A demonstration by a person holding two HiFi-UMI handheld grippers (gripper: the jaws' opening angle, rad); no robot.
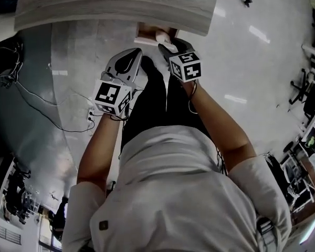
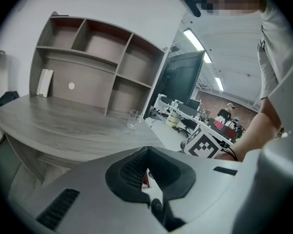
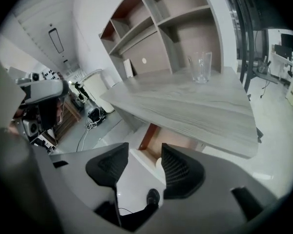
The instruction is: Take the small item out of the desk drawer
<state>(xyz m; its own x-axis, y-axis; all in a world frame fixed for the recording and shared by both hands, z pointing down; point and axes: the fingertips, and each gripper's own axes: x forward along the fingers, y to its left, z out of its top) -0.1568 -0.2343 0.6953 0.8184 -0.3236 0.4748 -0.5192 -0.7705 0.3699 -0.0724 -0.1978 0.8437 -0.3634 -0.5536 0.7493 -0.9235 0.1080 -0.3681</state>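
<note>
Under the grey wooden desk [image 1: 115,4] the drawer [image 1: 147,33] stands pulled out, its brown inside [image 3: 149,138] showing in the right gripper view. A small pale rounded item [image 1: 161,35] lies in it. My right gripper [image 1: 167,47] hangs over the drawer's front, jaws apart [image 3: 142,152]. The pale item [image 3: 159,163] shows beside its right pad, and nothing is pinched. My left gripper [image 1: 131,58] is held to the left of the drawer, clear of it, pads together [image 2: 146,162] and holding nothing.
A clear glass [image 3: 201,67] stands on the desk near its right end, in front of a shelf unit [image 2: 97,67]. Cables [image 1: 52,109] trail over the floor at the left. Chairs and stands [image 1: 304,93] crowd the right. The person's dark legs [image 1: 147,104] are below the grippers.
</note>
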